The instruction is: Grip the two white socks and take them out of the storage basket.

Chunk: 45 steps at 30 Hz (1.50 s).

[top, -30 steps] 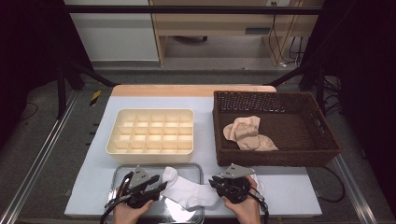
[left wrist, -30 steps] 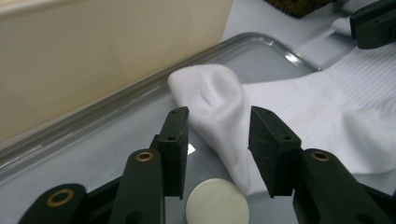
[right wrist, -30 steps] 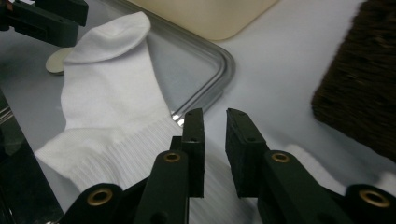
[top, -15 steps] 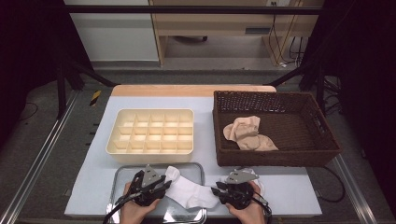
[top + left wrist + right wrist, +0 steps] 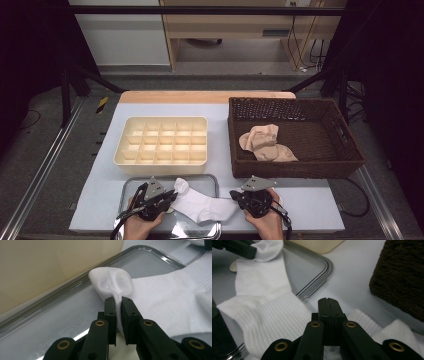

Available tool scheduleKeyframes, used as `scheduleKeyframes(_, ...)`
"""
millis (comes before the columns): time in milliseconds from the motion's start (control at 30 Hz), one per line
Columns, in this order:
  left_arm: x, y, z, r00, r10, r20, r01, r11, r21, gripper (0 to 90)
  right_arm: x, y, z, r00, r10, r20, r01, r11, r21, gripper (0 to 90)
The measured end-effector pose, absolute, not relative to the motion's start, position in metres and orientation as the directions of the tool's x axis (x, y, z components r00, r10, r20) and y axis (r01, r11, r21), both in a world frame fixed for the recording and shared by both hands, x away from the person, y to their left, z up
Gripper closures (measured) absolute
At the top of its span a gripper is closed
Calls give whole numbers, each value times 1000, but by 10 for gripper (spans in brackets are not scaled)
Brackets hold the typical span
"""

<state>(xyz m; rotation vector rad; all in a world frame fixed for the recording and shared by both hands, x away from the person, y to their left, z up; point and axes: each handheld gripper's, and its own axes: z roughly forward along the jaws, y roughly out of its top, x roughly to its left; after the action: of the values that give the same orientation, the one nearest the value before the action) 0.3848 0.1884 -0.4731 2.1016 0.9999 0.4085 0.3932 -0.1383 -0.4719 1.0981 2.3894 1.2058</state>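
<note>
A white sock (image 5: 200, 202) lies across the right half of a metal tray (image 5: 167, 179), its ribbed cuff hanging over the tray's edge onto the table. My left gripper (image 5: 169, 198) is at the toe end. In the left gripper view its jaws (image 5: 118, 300) have just been closing and now pinch a fold of the sock (image 5: 162, 297) at the toe. My right gripper (image 5: 235, 196) sits at the cuff end. Its jaws (image 5: 327, 300) have just been closing and now meet tip to tip over the ribbed cuff (image 5: 274, 322); I cannot tell whether cloth is caught between them.
A cream divided organizer (image 5: 162, 140) stands just behind the tray. To the right, a dark wicker basket (image 5: 350, 150) holds beige socks (image 5: 265, 142). The basket's wall (image 5: 402, 277) is close beside my right gripper. A person's hands hold both grippers at the table's front edge.
Both grippers' jaws have closed. The left one now grips the sock's toe, which is bunched up. The hands have barely shifted.
</note>
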Motion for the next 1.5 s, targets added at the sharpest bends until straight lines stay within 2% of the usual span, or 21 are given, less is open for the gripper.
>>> scheduleKeyframes(200,385,191,-474,638,769,-40,526,-397,752,802,394,-137,-472,-708,695,126,503,371,781,892)
scheduleKeyframes(500,388,187,-474,647,763,-23,511,-410,756,763,388,-137,-473,-714,685,145,504,359,786,738)
scheduleKeyframes(633,387,192,-468,634,772,-30,498,-378,781,631,382,-142,-469,-706,692,149,507,346,790,654)
scheduleKeyframes(733,387,192,-461,638,769,-39,484,-362,797,539,381,-143,-470,-704,693,156,518,351,780,634)
scheduleKeyframes(900,386,175,-462,657,754,0,474,-413,777,471,382,-137,-476,-706,691,155,534,376,757,629)
scheduleKeyframes(1000,387,168,-468,644,762,59,472,-457,754,527,383,-132,-480,-713,685,150,536,395,746,664)
scheduleKeyframes(1133,391,166,-473,637,768,69,484,-468,739,670,384,-127,-483,-722,674,158,537,402,741,759)
scheduleKeyframes(1267,391,168,-473,640,766,56,490,-464,738,802,384,-123,-482,-722,678,141,535,417,734,891)
scheduleKeyframes(1500,390,188,-465,643,764,-52,503,-370,781,839,385,-123,-472,-720,682,128,525,414,744,900)
